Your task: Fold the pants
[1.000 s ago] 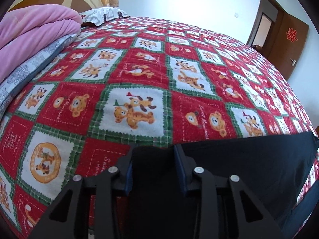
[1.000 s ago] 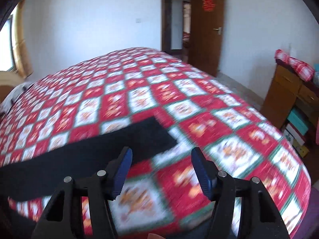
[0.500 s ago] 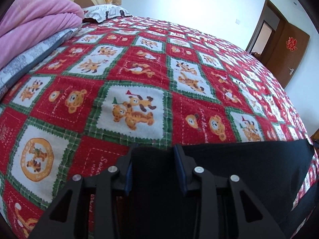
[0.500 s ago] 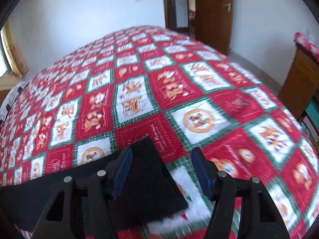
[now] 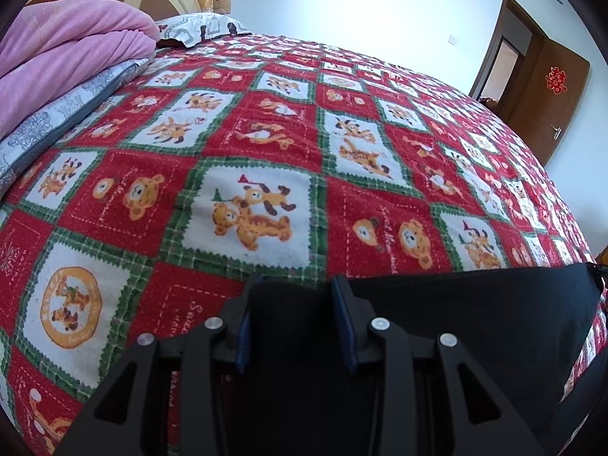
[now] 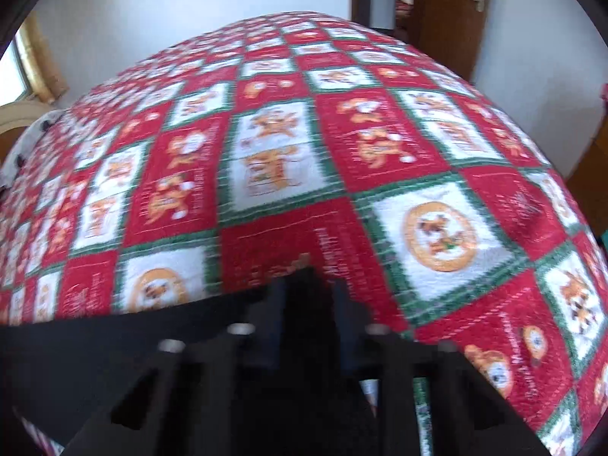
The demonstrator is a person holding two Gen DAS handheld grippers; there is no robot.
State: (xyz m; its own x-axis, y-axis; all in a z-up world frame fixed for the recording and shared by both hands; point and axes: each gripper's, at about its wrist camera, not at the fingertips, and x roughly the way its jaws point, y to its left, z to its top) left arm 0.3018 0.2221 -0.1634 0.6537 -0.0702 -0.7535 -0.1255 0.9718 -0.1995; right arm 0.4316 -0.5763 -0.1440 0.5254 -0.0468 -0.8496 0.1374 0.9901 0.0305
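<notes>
The black pants [image 5: 475, 319] lie on the red cartoon-patterned bedspread [image 5: 266, 144] near its front edge. My left gripper [image 5: 292, 296] is shut on one end of the pants, with black cloth filling the gap between its fingers. In the right wrist view, which is blurred, the pants [image 6: 95, 349] stretch away to the left. My right gripper [image 6: 304, 288] has closed on the other end of the pants, with cloth between its fingers.
A folded pink blanket [image 5: 64, 60] on a grey patterned quilt [image 5: 57, 114] lies at the bed's left. A pillow [image 5: 197, 28] lies by the headboard. A brown door [image 5: 547, 91] stands open at the far right.
My right gripper moved down onto the pants' end and went from open to shut on it. My left gripper kept its hold and hardly moved.
</notes>
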